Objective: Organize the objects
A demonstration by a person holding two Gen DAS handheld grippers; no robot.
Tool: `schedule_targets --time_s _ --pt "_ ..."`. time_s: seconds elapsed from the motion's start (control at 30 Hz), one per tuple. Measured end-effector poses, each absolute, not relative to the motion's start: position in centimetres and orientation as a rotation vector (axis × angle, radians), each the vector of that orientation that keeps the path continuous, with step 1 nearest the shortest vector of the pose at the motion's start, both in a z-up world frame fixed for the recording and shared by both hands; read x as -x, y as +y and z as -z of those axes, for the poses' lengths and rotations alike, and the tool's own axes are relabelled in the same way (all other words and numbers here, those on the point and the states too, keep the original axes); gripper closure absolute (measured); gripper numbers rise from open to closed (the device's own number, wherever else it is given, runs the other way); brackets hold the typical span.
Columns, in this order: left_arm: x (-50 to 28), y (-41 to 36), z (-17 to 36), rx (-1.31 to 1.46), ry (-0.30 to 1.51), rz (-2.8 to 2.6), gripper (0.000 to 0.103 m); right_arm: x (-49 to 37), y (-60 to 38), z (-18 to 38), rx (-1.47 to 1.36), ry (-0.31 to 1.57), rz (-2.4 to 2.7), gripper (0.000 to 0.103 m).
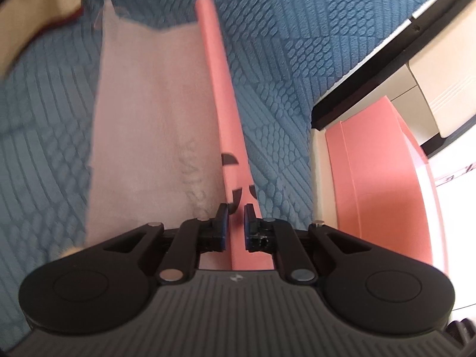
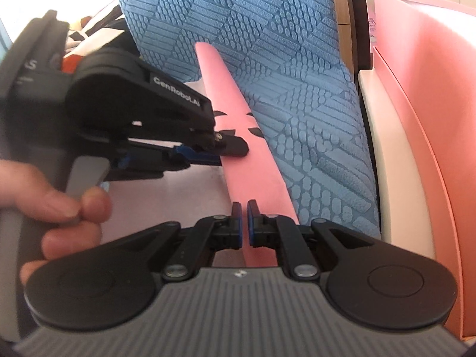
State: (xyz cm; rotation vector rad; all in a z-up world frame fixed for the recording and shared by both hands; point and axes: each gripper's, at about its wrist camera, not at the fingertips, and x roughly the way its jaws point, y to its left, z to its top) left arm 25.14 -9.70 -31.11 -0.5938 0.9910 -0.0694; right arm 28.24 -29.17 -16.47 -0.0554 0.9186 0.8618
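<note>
I have both grippers on one long edge of a flat pink box lid (image 1: 221,95) that lies partly over a pale lilac dust bag (image 1: 148,113) on the blue quilted bedspread (image 1: 297,68). My left gripper (image 1: 236,226) pinches the rim nearly closed, farther along it; my right gripper (image 2: 244,223) is pressed together on the same rim, nearer me. Holding two points keeps the thin lid from twisting, I judge. The matching pink box (image 2: 416,125) stands beside the bed, right of the lid, probably where it goes.
</note>
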Motion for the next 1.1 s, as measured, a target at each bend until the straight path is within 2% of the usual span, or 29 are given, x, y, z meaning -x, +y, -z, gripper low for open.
schedule_targets --time_s 0.33,0.67,0.83,0.9,0.93,1.1 --pt "-24.6 -9.7 29.6 0.565 0.923 0.115 0.092 -28.4 -29.3 16.5 0.028 0.931 -0.854 0.098" --pt "-25.2 -9.7 32.4 0.571 1.021 0.093 0.093 -28.3 -29.2 16.3 0.033 0.938 -0.852 0.1" --pt "-25.4 -9.7 32.9 0.57 1.032 0.093 0.093 -29.0 -29.7 15.8 -0.017 0.951 -0.839 0.091" --pt "-25.4 -9.7 32.9 0.576 1.032 0.09 0.093 -29.5 -30.0 15.7 -0.022 0.958 -0.815 0.075" --pt "-25.3 -9.8 33.0 0.578 1.033 0.089 0.093 -29.8 -30.2 15.7 -0.03 0.957 -0.807 0.072" --pt "-25.2 -9.8 33.2 0.604 1.034 0.09 0.093 -30.5 -30.9 15.8 -0.042 0.979 -0.773 0.067"
